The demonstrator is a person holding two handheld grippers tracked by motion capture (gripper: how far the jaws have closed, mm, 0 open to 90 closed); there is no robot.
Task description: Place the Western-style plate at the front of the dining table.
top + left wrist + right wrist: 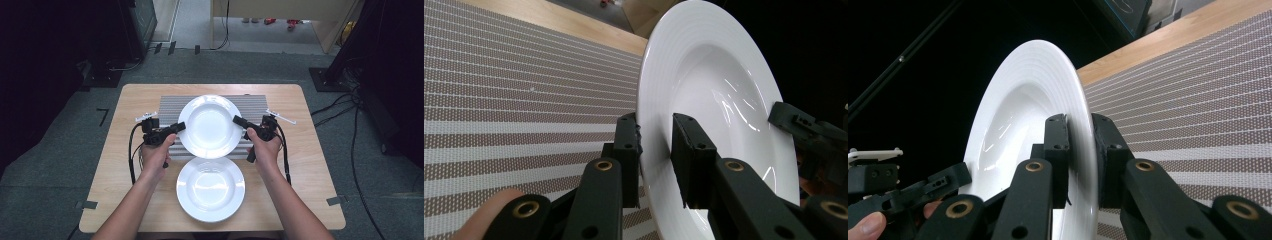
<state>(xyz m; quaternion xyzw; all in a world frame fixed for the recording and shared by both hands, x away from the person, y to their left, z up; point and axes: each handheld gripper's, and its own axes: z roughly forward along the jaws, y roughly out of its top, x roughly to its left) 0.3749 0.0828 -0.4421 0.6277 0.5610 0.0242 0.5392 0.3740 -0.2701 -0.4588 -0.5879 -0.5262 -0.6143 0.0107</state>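
Holding the upper plate point(210, 125) by two opposite edges above the striped mat point(260, 104), the left claw point(176, 127) and the right claw point(239, 120) are each clamped on its rim. Such a smooth rim may slip if one hand tilts or loosens, and the plate could then fall on the lower plate point(210, 189) on the counter point(310, 165). No readable writing appears.

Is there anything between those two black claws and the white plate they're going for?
Nothing visible: the left gripper and the right gripper each already straddle opposite rim edges of the round white deep plate, over the striped grey placemat.
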